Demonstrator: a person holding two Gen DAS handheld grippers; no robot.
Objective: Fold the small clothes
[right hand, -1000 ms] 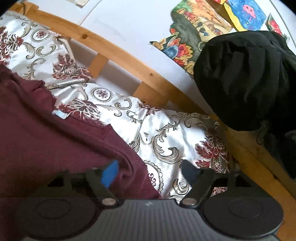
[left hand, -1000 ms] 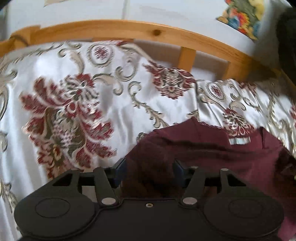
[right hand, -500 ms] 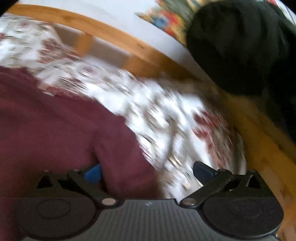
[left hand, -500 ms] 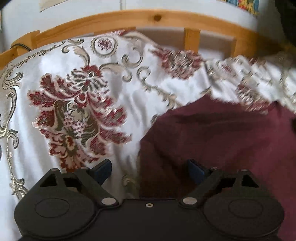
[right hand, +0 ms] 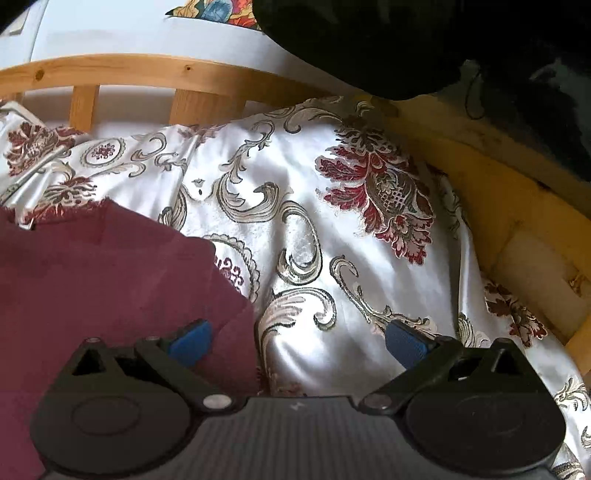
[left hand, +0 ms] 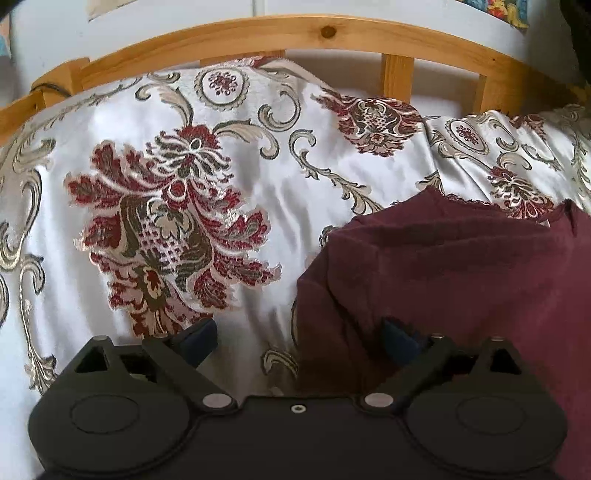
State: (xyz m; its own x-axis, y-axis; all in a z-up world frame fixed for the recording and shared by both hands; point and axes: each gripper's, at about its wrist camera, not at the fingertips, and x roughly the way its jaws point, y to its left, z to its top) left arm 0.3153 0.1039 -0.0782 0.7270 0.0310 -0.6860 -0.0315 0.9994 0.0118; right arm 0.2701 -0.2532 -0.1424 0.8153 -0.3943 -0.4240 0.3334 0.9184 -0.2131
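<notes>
Left gripper (left hand: pixel 299 341), tilted steeply down over the bed: its jaws have just been opening and now stand wide apart, one finger over the patterned bedspread (left hand: pixel 258 192), the other over the left edge of the maroon garment (left hand: pixel 461 266), gripping nothing. Right gripper (right hand: pixel 295 339), angled more shallowly: jaws likewise just spread to full width, the garment's right edge lying loose between them, unpinched. The garment lies flat on the bedspread, in front of the wooden bed rail (left hand: pixel 258 33).
</notes>
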